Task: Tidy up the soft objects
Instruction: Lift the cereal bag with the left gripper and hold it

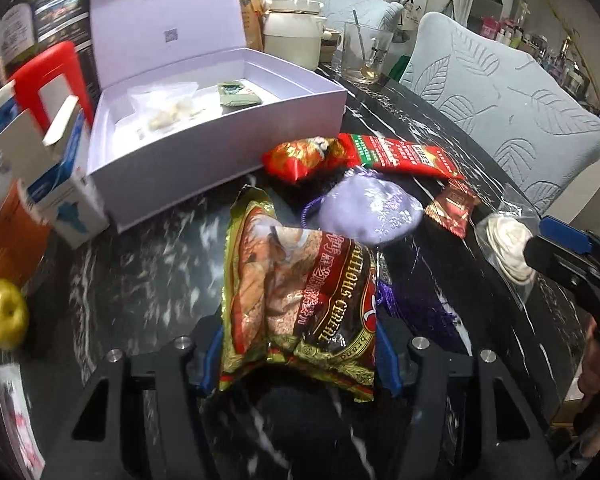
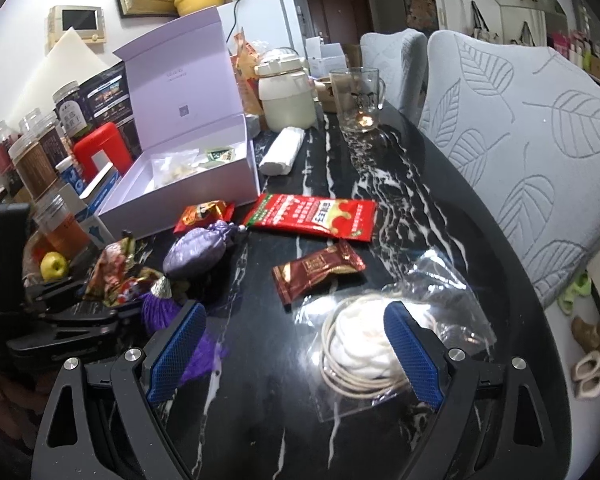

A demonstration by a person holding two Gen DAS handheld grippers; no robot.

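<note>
My left gripper (image 1: 300,356) pinches the lower end of a crinkled gold-and-brown foil cereal packet (image 1: 296,296) between its blue pads, the packet standing up over the black marble-patterned table (image 1: 140,272). Just beyond it lies a lilac fabric sachet (image 1: 370,214), near the open lavender cardboard box (image 1: 220,148). My right gripper (image 2: 296,354) is spread wide, one blue finger pad (image 2: 410,354) resting over a clear plastic bag with a white coiled cord (image 2: 360,344) on the table.
</note>
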